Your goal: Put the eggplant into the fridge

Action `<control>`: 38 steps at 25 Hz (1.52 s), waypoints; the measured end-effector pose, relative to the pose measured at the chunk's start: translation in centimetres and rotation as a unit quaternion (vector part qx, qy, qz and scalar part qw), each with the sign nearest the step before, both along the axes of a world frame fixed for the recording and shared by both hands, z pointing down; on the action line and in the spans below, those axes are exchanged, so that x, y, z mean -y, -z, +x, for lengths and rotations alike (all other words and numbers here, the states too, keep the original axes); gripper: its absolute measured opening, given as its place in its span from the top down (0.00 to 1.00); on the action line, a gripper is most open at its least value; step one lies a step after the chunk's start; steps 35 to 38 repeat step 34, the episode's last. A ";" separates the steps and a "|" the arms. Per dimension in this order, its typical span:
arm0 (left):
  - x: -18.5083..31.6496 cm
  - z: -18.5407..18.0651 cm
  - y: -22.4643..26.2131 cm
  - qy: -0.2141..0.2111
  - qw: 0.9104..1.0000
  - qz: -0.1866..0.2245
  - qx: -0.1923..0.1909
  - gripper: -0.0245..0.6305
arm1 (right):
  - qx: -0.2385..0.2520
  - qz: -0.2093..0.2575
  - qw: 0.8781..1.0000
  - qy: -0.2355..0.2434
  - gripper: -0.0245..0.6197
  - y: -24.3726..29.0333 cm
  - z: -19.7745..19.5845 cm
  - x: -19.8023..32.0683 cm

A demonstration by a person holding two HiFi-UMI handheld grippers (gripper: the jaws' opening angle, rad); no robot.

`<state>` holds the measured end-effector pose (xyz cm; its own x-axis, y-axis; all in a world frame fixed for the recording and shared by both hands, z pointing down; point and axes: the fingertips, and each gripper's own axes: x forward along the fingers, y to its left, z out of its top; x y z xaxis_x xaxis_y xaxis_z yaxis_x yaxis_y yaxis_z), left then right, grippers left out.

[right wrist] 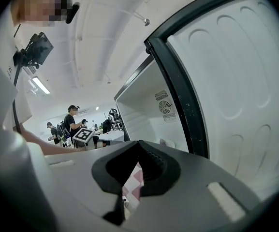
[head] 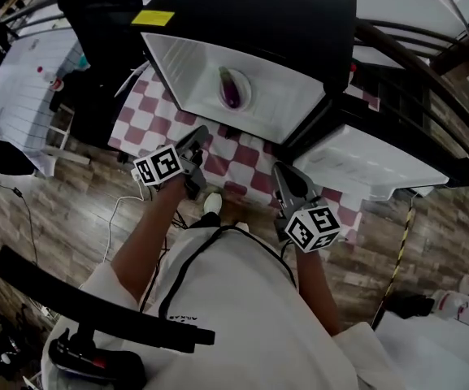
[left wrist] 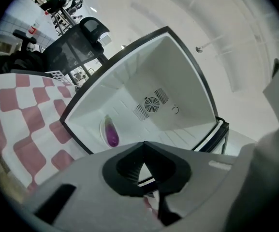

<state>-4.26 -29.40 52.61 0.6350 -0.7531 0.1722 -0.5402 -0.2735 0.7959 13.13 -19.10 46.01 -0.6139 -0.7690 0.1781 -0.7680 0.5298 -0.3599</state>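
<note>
The purple eggplant (head: 231, 88) lies on a small white plate (head: 243, 94) inside the open fridge (head: 291, 104), on its white inner floor. In the left gripper view the eggplant (left wrist: 112, 134) shows ahead and to the left, well beyond the jaws. My left gripper (head: 200, 131) is outside the fridge's front edge, its jaws (left wrist: 143, 144) shut with nothing between them. My right gripper (head: 282, 170) hovers to the right, near the fridge's open door (head: 372, 165). Its jaws (right wrist: 139, 143) are shut and empty too.
The fridge stands on a red-and-white checkered cloth (head: 246, 157). Its black door frame (right wrist: 178, 86) and white door liner (right wrist: 241, 81) fill the right of the right gripper view. A black chair (head: 96, 47) stands at the far left. People are in the background.
</note>
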 end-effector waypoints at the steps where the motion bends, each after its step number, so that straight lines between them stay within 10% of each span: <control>1: -0.7 0.1 0.5 0.000 1.000 0.007 0.005 0.95 | 0.001 0.002 1.000 0.002 0.95 0.1 0.2 -0.3; 19: -13.4 2.5 7.7 -0.023 0.981 0.129 0.141 0.95 | -0.010 0.035 0.999 0.033 0.95 2.2 2.9 -5.7; 38: -13.8 4.2 8.2 -0.040 0.975 0.151 0.160 0.95 | -0.017 0.039 0.998 0.037 0.95 2.0 3.2 -6.0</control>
